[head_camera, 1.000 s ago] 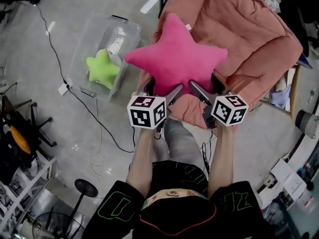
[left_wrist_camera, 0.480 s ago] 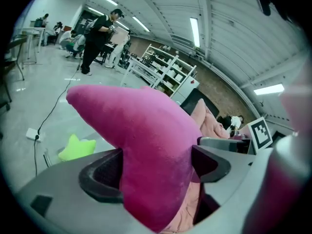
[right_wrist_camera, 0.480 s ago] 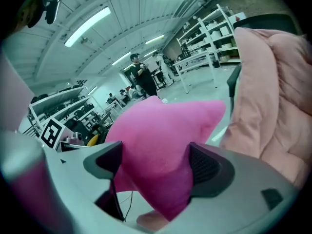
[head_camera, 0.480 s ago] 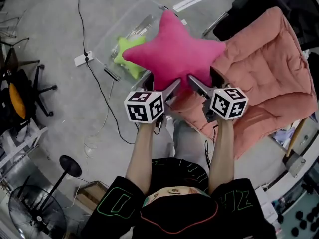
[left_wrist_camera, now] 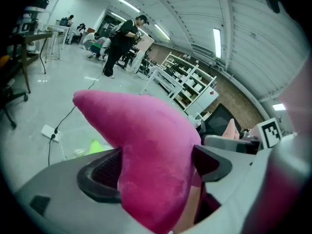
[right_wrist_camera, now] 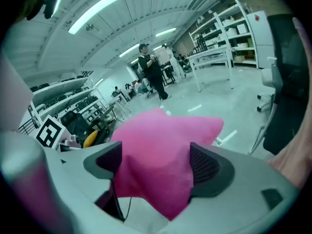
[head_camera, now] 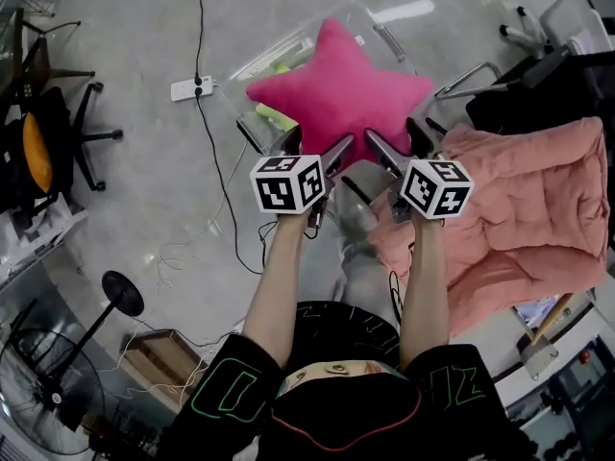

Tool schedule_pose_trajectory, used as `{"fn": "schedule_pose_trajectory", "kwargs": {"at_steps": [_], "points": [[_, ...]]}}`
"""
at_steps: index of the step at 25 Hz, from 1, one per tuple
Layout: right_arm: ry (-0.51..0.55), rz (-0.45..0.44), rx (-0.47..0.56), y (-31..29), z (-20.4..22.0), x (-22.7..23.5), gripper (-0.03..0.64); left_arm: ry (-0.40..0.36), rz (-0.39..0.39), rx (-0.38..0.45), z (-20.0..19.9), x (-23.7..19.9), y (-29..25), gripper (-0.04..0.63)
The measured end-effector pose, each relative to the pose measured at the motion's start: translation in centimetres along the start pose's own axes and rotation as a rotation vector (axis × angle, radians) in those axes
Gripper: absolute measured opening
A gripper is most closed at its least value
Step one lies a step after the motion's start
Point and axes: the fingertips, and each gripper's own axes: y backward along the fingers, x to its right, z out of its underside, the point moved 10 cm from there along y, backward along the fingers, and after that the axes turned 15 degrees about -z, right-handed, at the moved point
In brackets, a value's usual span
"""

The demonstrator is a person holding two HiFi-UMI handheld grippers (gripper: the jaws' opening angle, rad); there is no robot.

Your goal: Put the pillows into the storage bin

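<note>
You're holding both arms (head_camera: pixel 274 286) stretched forward, left gripper (head_camera: pixel 317 148) and right gripper (head_camera: pixel 396 142) side by side, each clamping the pink pillow (head_camera: pixel 341 89).

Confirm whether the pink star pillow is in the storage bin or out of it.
Out: left gripper and right gripper are both shut on the pink star pillow, holding it over the clear bin.

Counted: 2 pillows are seen, 1 pink star pillow (head_camera: pixel 341 89), 1 green pillow (head_camera: pixel 270 116) | 1 storage bin (head_camera: pixel 258 61) | 2 grippers, left gripper (head_camera: pixel 312 150), right gripper (head_camera: pixel 399 144) | 1 power strip (head_camera: pixel 192 88) | 1 padded chair (head_camera: pixel 538 209)
</note>
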Motion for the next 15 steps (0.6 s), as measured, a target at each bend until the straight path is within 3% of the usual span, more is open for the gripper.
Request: {"fn": "schedule_pose_trajectory", "kwargs": {"at_steps": [4, 5, 9, 10, 12, 13, 15], "points": [[0.067, 0.030, 0.059, -2.1, -1.2, -1.0, 0.440, -0.147, -0.107, 0.037, -1.1, -0.4, -1.5, 0.428], [0.073, 0.028, 0.048, -2.4, -1.3, -1.0, 0.440, -0.142, -0.104, 0.038, -1.4, -0.6, -1.6, 0.424], [0.045, 0.027, 0.042, -1.8, -1.4, -0.3, 0.424, -0.100, -0.044, 0.025, -2.1, -0.6, -1.8, 0.307], [0.040, 0.039, 0.057, -1.2, -1.5, -0.2, 0.385, -0.097, -0.029, 0.026, -2.5, -0.4, -1.6, 0.259], [0.049, 0.082, 0.087, 0.3, -1.7, -0.3, 0.211, -0.104, 0.002, 0.038, -3.2, 0.6, -1.1, 0.186], [0.055, 0.104, 0.098, 1.2, -1.9, -0.4, 0.159, -0.117, 0.017, 0.050, -3.6, 1.4, -0.8, 0.151], [0.054, 0.131, 0.123, 3.1, -2.2, -0.4, 0.144, -0.157, 0.043, 0.081, -4.6, 3.3, -0.2, 0.103]]}}
